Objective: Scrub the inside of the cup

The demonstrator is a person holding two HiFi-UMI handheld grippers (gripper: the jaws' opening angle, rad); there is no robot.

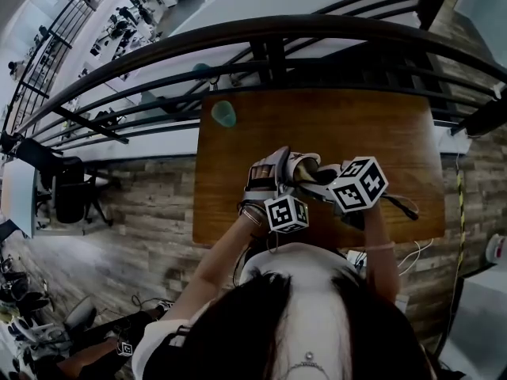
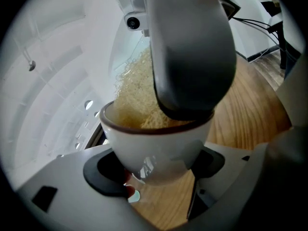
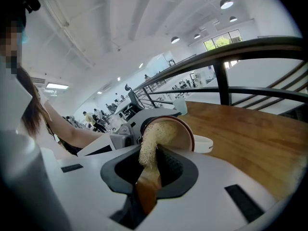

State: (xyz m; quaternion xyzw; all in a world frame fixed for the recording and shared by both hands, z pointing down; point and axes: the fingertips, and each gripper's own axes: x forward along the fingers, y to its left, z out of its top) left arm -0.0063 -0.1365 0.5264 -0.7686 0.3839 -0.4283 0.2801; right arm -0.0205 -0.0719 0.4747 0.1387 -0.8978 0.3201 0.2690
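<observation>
Two closed grips: left fingers [image 2: 103, 174] on cup [image 2: 159, 150], right fingers [image 3: 175, 167] on loofah [image 3: 156, 136]

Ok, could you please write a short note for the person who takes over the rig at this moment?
Left gripper: shut on the cup, held over the table, with the mouth turned toward the right gripper.
Right gripper: shut on the handle of the brush; the fibre head is inside the cup.
Done: both things are gripped and the brush is in the cup.
Left: scrub the inner wall and bottom. How much is already scrubbed cannot be seen.
</observation>
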